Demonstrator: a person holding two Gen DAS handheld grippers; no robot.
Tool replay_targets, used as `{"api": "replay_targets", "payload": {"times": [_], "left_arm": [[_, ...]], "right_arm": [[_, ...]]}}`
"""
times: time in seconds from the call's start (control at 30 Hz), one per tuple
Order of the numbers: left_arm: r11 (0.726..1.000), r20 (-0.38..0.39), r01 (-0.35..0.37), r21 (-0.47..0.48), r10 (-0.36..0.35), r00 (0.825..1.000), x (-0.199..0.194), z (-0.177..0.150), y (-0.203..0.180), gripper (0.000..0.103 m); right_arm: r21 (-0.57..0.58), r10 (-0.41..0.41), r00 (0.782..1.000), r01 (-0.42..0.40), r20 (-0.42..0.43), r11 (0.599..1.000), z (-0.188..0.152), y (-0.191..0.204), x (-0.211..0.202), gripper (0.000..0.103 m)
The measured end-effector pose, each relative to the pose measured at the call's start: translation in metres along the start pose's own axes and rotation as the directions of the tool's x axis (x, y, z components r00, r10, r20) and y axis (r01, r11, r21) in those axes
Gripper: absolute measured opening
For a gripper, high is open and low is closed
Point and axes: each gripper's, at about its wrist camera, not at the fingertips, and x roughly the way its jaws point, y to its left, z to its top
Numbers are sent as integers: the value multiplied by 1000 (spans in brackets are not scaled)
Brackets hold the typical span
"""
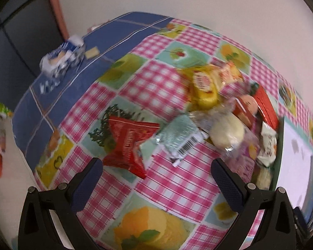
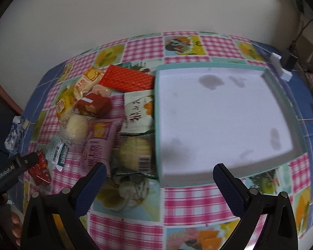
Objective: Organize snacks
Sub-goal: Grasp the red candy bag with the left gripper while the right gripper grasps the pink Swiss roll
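Both your grippers, left (image 1: 156,167) and right (image 2: 159,171), stood wide open and empty. Left of the bare white box (image 2: 219,114) lay the snack pile (image 2: 98,112), its nearest packets touching the box wall. You faced light, crinkly, slippery wrappers around soft buns (image 2: 76,128) that would likely crush; better to pinch a sealed edge. Farthest from the box lay a red packet (image 1: 129,143). "GenRobot.AI" read on the left gripper's body; the packet print was too blurred.

table (image 2: 200,206): checked cloth | snack pile (image 2: 98,112) beside teal-rimmed tray (image 2: 281,95) | blue wrapper (image 1: 60,60)
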Motion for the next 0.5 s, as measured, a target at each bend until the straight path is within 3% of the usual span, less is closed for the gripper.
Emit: {"api": "replay_targets", "payload": {"times": [0.27,0.5], "left_arm": [[984,-19,34,-177,-38,999,14,11,46,103],[978,-56,78,-196,-91,994,32,13,53,103]], "right_arm": [[-4,66,996,-66,-53,998,6,14,21,90],[-37,128,990,-131,-65,991,13,37,30,86]]}}
